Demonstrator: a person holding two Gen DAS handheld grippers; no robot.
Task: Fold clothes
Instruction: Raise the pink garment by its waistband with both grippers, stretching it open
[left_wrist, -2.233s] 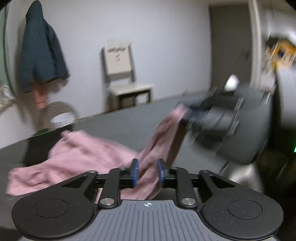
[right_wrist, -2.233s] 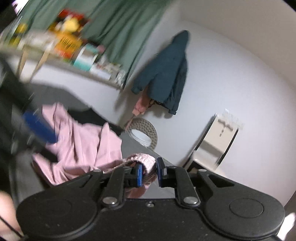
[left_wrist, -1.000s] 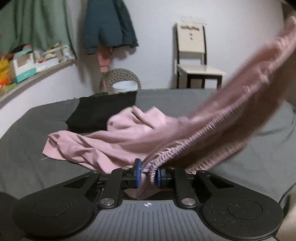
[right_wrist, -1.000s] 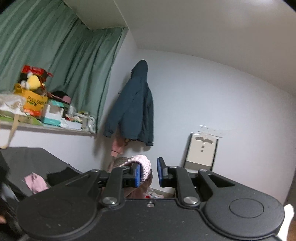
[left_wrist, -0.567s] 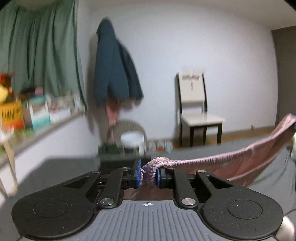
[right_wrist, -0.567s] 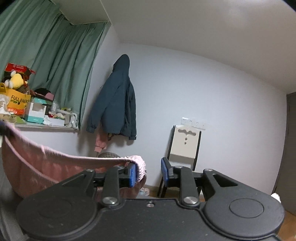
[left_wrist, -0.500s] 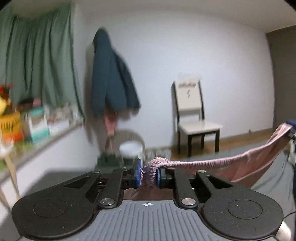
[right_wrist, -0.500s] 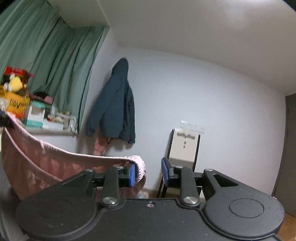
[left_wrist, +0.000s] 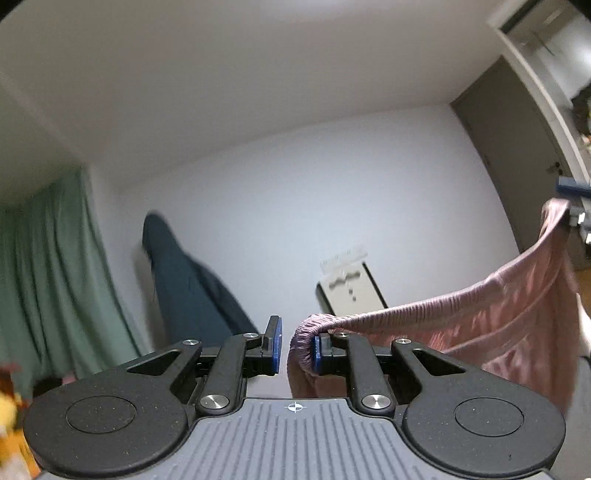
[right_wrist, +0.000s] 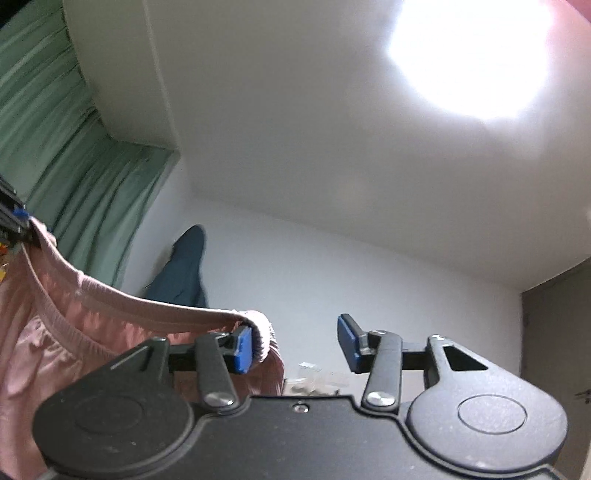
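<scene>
At the far left hung a green curtain (left_wrist: 44, 266), and beside it a dark teal jacket (left_wrist: 184, 280) on the wall. Our left gripper (left_wrist: 295, 345) stood with its jaws spread; the gathered elastic waistband (left_wrist: 304, 341) of the pink garment (left_wrist: 498, 325) was hooked over its right finger only, not pinched. From there the band ran taut, up and to the right, past a pale chair back (left_wrist: 349, 291), to the other gripper at the frame's edge. Our right gripper (right_wrist: 295, 345) was likewise spread wide, the waistband draped over its left finger, the cloth (right_wrist: 44, 332) hanging below. We judged that both were raised toward the ceiling with jaws parted so the waistband stretched open between them and the garment hung straight, ready for laying flat.
</scene>
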